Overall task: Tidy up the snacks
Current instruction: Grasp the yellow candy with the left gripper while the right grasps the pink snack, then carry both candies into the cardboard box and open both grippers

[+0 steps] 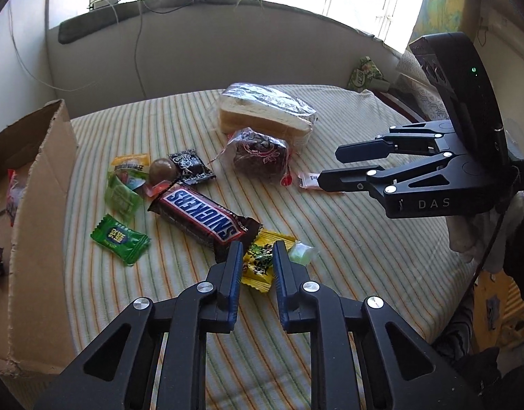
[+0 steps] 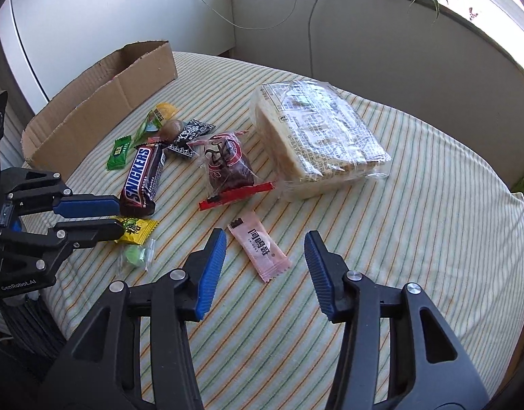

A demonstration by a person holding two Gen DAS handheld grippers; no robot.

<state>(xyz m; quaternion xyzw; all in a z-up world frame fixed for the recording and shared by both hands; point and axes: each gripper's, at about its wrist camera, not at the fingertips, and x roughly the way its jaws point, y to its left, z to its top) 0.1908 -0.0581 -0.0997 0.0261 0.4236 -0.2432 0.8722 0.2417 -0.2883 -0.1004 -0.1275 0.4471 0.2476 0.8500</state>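
Blue-padded fingers (image 1: 235, 266) of the left gripper (image 1: 256, 256) stand nearest the lens, parted only narrowly and holding nothing. Between and just beyond their tips lies the yellow candy (image 1: 262, 259) on the striped counter (image 1: 364, 256), its long axis roughly in line with the fingers — the relation the next pick likely turns on.

- Right gripper (image 2: 265, 249): fingers spread wide, empty, hovering above the pink sachet (image 2: 258, 249), which lies between them with its long axis slanting toward the lower right.
- Each gripper is nearer its own item; the left is the closer to closing.
- Snickers bar (image 1: 203, 217) lies touching or just beside the yellow candy; a pale green sweet (image 1: 301, 253) sits on the candy's other side — a stray catch is a risk.
- Cardboard box (image 1: 39, 205) stands at the counter's left, presumably the destination.

Limits of view: box interior is mostly cut off in the left view, with only 2 wrappers partly showing. Whether either gripper's tips touch the cloth cannot be told.
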